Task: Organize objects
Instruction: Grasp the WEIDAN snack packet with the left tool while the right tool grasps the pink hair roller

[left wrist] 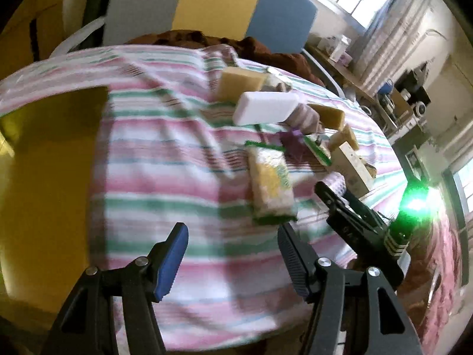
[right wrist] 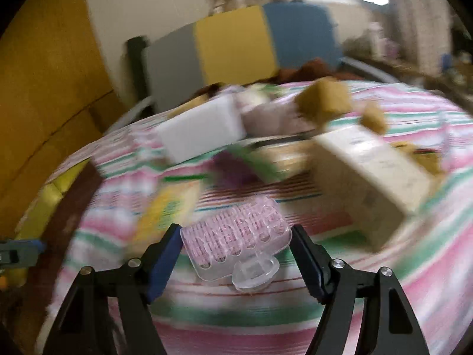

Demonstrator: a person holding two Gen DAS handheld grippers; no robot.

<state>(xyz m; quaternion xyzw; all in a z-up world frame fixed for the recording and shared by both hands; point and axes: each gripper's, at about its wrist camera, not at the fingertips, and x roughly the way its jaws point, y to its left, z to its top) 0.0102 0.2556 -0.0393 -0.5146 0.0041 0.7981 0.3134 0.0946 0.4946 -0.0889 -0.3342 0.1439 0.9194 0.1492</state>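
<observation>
A striped pink, green and white cloth (left wrist: 165, 159) covers a bed. On it lies a heap: a white block (left wrist: 266, 108), tan sponges (left wrist: 241, 84), a cream box (left wrist: 351, 165) and a yellow-green packet (left wrist: 272, 186). My left gripper (left wrist: 233, 236) hangs open above the cloth just short of the packet, with nothing between its fingers. In the right wrist view a clear pink bristled piece (right wrist: 242, 230) sits between the pads of my right gripper (right wrist: 236, 228), which touch both its sides. The white block (right wrist: 201, 136) and cream box (right wrist: 369, 171) lie beyond it. The right gripper (left wrist: 337, 195) also shows in the left wrist view.
A headboard of grey, yellow and blue panels (left wrist: 212, 0) stands at the far end, with a brown blanket (left wrist: 183, 37) below it. A yellow surface (left wrist: 44, 162) borders the bed on the left. A cluttered desk (left wrist: 399, 97) runs along the right under a window.
</observation>
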